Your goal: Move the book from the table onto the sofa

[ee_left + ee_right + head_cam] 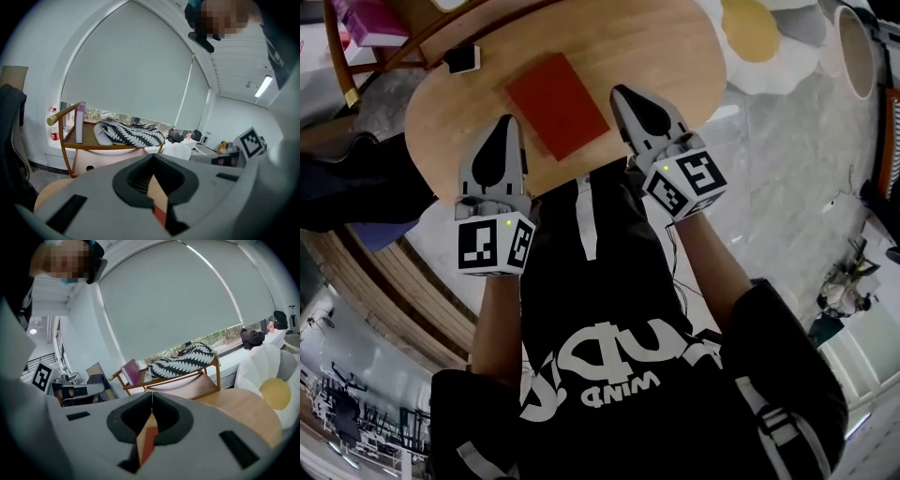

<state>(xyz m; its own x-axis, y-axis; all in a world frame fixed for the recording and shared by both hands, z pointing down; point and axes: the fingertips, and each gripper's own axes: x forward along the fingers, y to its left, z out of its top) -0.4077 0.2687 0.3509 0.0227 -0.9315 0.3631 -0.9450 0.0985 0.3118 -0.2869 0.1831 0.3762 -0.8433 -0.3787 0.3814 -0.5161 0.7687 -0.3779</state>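
Left gripper [504, 127], right gripper [625, 96] closed, empty; flat red rectangular book [558, 105] between, on round wooden table [675, 56].

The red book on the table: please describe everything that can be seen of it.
The book is a closed rectangle with a plain red cover, no print visible. It lies flat, turned at an angle, on the round wooden table, between the left gripper and right gripper; nothing rests on it.
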